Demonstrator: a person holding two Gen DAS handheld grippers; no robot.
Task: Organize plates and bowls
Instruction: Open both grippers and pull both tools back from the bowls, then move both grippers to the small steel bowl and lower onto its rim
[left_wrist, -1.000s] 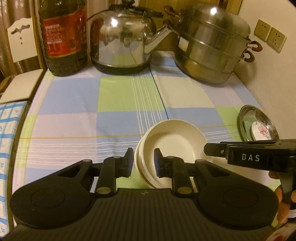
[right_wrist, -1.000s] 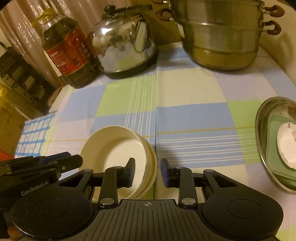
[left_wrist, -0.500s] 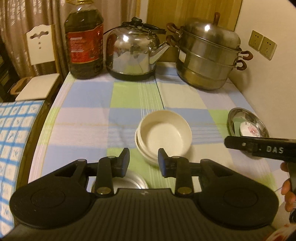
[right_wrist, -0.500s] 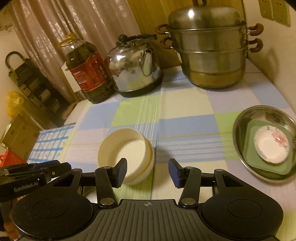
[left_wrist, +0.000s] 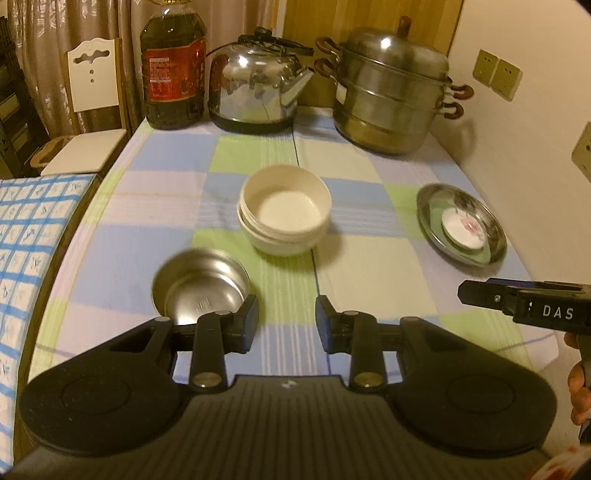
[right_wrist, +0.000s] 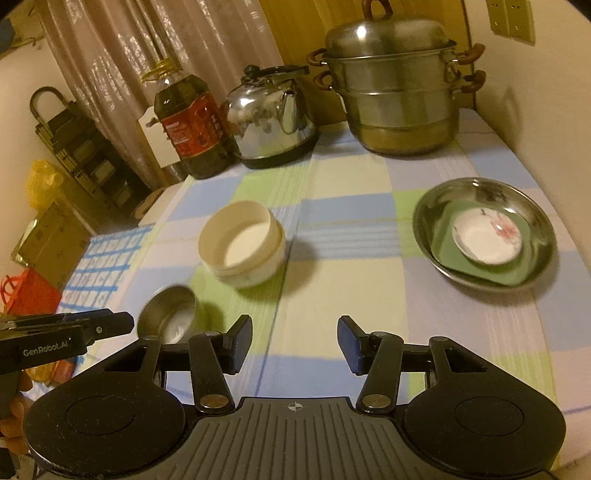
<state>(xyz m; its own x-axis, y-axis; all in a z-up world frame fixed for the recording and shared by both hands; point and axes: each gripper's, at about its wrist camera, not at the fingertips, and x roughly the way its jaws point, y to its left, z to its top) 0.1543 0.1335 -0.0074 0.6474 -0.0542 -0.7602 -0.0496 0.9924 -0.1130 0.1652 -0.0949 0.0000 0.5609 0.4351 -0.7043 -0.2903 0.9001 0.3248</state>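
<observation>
Two nested cream bowls (left_wrist: 284, 216) (right_wrist: 242, 245) stand in the middle of the checked tablecloth. A small steel bowl (left_wrist: 201, 286) (right_wrist: 168, 315) sits nearer, to their left. At the right, a steel dish (left_wrist: 461, 223) (right_wrist: 484, 230) holds a green square plate (right_wrist: 480, 254) with a small white flowered saucer (right_wrist: 487, 240) on top. My left gripper (left_wrist: 286, 326) is open and empty, above the cloth just right of the steel bowl. My right gripper (right_wrist: 294, 347) is open wider, empty, well short of the cream bowls.
Along the table's far edge stand an oil bottle (left_wrist: 173, 70), a steel kettle (left_wrist: 258, 96) and a stacked steamer pot (left_wrist: 391, 96). A wall (left_wrist: 524, 155) runs along the right side. A white chair (left_wrist: 92, 110) and a blue-checked surface (left_wrist: 33, 240) lie at the left.
Both grippers have let go of the cream bowls, opened and drawn back and up from them. The steel bowl has come into view near the left gripper.
</observation>
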